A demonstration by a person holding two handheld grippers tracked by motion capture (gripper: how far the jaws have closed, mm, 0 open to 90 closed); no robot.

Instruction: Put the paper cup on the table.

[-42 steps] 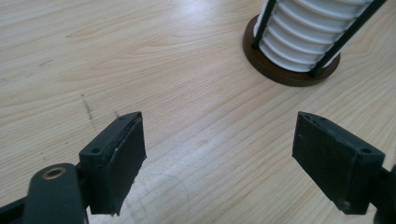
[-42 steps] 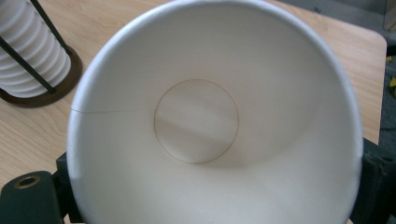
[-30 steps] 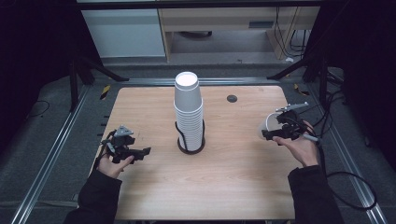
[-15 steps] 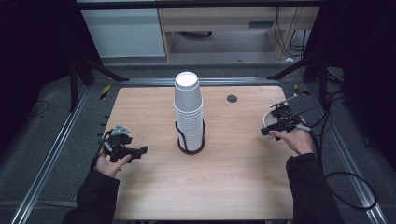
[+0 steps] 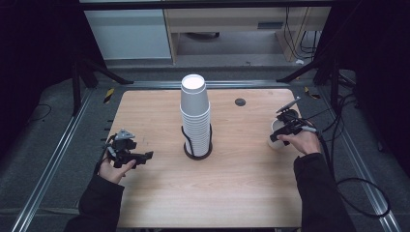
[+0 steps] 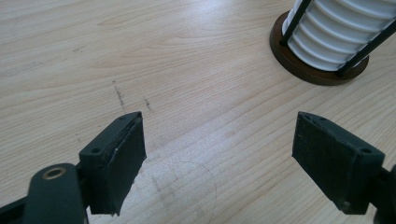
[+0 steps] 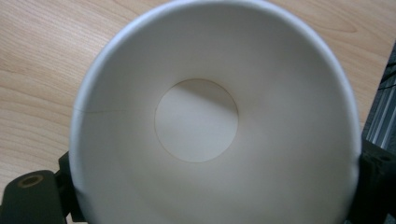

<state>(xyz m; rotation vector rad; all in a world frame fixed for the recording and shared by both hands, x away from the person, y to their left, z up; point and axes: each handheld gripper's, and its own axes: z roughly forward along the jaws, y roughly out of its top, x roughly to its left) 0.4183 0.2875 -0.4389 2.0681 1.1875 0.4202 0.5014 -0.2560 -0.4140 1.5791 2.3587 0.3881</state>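
1. The left gripper (image 5: 145, 155) is held low over the wooden table (image 5: 241, 193), jaws spread wide around nothing.
2. A tall stack of white cups (image 5: 195, 112) is seated upside down in a wire holder (image 5: 197, 150) at mid-table.
3. An empty white cup (image 7: 215, 121) is pinched by the right gripper (image 5: 276, 137) near the right edge.

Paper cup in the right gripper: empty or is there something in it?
Empty. The right gripper view looks straight into the paper cup: bare white walls and a clean round bottom. The right gripper has it between its jaws.
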